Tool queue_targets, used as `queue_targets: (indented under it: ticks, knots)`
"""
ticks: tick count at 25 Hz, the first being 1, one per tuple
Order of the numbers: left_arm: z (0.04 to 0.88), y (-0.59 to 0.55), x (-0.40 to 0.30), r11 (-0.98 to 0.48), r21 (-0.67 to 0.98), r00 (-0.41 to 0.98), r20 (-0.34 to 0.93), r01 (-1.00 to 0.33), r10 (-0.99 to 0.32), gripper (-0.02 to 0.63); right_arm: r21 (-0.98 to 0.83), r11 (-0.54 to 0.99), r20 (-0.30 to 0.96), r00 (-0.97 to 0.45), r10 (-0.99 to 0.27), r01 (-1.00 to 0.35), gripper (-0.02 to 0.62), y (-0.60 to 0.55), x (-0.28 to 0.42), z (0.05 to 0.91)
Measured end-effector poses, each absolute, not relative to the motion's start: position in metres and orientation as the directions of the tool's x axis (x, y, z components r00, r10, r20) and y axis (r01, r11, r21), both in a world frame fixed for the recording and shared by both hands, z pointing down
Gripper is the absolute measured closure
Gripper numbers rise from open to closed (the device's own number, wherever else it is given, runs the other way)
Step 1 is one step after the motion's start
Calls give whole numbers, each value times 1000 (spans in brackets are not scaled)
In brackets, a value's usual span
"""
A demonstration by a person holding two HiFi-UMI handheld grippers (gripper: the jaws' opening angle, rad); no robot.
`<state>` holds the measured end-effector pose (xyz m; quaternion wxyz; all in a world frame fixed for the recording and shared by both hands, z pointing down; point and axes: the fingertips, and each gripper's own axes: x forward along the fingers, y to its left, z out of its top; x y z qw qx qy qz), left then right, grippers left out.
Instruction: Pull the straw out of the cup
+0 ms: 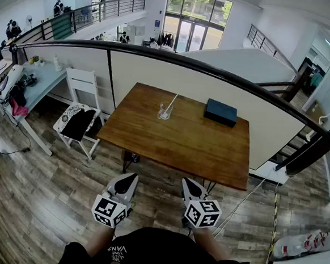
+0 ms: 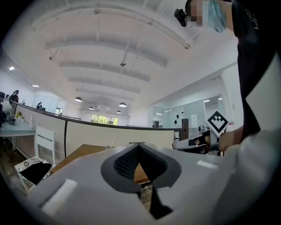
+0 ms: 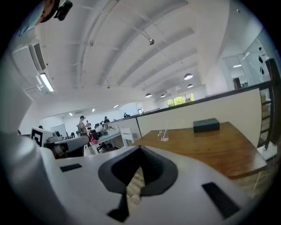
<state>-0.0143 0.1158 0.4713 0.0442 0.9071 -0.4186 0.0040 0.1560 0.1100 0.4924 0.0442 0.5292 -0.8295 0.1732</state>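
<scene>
A clear glass cup (image 1: 165, 111) stands near the far edge of a brown wooden table (image 1: 181, 141), with a white straw (image 1: 171, 103) leaning out of it to the upper right. The cup (image 3: 163, 136) and straw (image 3: 166, 127) show small and far off in the right gripper view. My left gripper (image 1: 129, 180) and right gripper (image 1: 190, 186) hang side by side in front of the table's near edge, well short of the cup. Both are shut with nothing between their tips. In the left gripper view the table (image 2: 83, 151) shows just past the jaws.
A dark blue box (image 1: 221, 112) lies on the table to the right of the cup. A white chair (image 1: 80, 116) with dark clothing stands left of the table. A low partition with a black rail (image 1: 215, 75) runs behind it. Wooden floor lies under me.
</scene>
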Motion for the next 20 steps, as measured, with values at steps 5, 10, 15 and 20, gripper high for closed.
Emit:
queue_targets:
  ticks: [5,10,15,20]
  knots:
    - [479,108,-5,-614,75,618,57,-786,-784,595,-234,401,244,-452,-858,-886,583,102,166,493]
    - [489,105,6,-587,87,592,69,-805,-803,595,-261,458,224,-515,-828,-850,583,95,171,495]
    - [500,106,14,-582,151,596,71,-799,-800,517,-334,497,202,-576,-792,-801,473,85,168,502]
    - [511,99,9,-579,162,598,114,-799,-794,423,-365,494,225,-589,-776,-790,433,72,158,511]
